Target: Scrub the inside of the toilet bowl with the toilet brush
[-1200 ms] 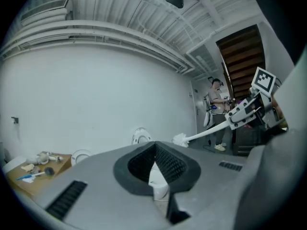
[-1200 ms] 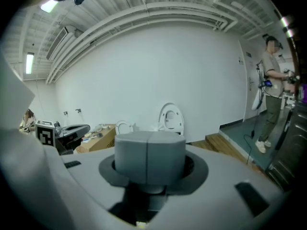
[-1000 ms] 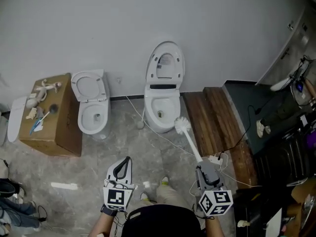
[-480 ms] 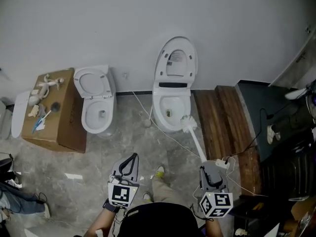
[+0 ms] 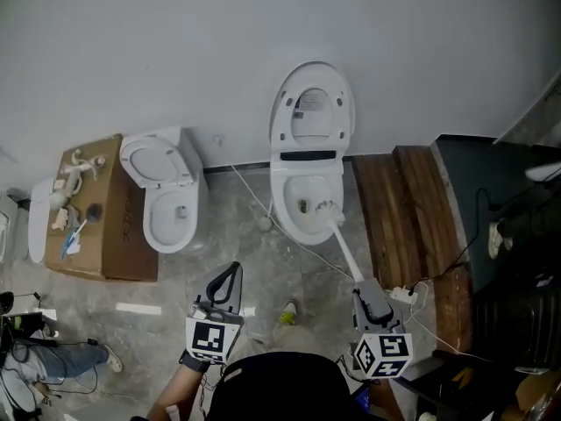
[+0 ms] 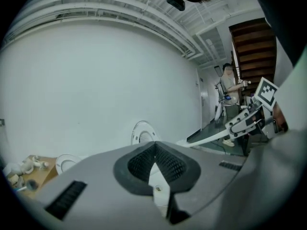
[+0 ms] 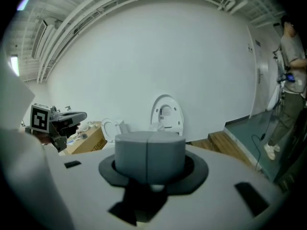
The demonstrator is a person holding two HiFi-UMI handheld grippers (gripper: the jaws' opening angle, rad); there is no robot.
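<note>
The right hand-held gripper [image 5: 365,293] clamps the near end of the toilet brush [image 5: 342,248], whose head sits inside the right-hand toilet bowl [image 5: 279,202]. It looks light and stiff, well held there. The left hand-held gripper [image 5: 230,274] is closed, empty.

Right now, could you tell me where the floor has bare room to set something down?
Bare grey marble floor lies in front of the small white toilet, and the brown wooden boards beside the larger white toilet are free. The cardboard box top is crowded.
</note>
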